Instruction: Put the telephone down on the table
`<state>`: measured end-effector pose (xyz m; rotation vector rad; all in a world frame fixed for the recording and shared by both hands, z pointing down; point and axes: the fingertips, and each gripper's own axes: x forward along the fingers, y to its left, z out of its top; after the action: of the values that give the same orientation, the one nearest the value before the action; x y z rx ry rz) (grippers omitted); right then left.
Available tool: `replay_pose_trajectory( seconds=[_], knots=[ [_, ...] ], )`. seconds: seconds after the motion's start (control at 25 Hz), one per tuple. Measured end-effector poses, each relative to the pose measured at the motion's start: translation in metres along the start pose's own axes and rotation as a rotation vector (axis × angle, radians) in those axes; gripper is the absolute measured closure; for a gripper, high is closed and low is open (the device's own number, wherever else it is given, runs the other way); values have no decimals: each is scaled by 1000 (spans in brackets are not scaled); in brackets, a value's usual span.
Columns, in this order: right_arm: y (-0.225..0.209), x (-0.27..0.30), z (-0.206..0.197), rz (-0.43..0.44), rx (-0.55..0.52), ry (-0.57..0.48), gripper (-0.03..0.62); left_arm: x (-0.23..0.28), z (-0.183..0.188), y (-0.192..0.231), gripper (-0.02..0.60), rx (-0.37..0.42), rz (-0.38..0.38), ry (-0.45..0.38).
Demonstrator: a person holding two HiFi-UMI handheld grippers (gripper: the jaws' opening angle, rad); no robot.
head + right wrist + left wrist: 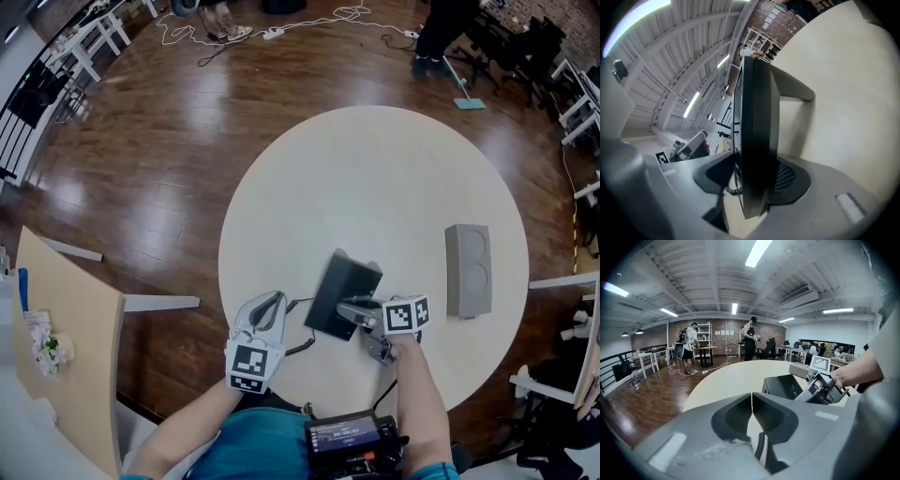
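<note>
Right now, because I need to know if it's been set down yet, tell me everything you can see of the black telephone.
The telephone is a flat black slab, matte plastic by its look, held tilted over the round table. The right gripper clamps it between its fingers. A coiled cord lies near it. Whether it touches the table is unclear.

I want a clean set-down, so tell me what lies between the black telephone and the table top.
Nothing visible does. The flat black telephone, held edge-on by the right gripper, tilts over a bare part of the round beige table. The grey rectangular box lies apart to the right, and the left gripper is at the near edge.
</note>
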<state>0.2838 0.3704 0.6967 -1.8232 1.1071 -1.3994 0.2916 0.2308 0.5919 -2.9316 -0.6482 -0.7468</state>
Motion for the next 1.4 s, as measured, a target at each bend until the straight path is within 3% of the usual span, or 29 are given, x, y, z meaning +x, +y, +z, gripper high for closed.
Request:
replay_pose_trajectory(
  seconds=[0.44,0.84,1.4],
  knots=[
    [14,2,-11,126,6,-26,440,-18,3,12,571,1,32,-18],
    [38,-8,-9,250,61,-161,445,-36,3,18,571,-4,64,-25],
    [121,-19,-1,437,31,-258,445,-81,23,40,571,11,163,-126]
  ],
)
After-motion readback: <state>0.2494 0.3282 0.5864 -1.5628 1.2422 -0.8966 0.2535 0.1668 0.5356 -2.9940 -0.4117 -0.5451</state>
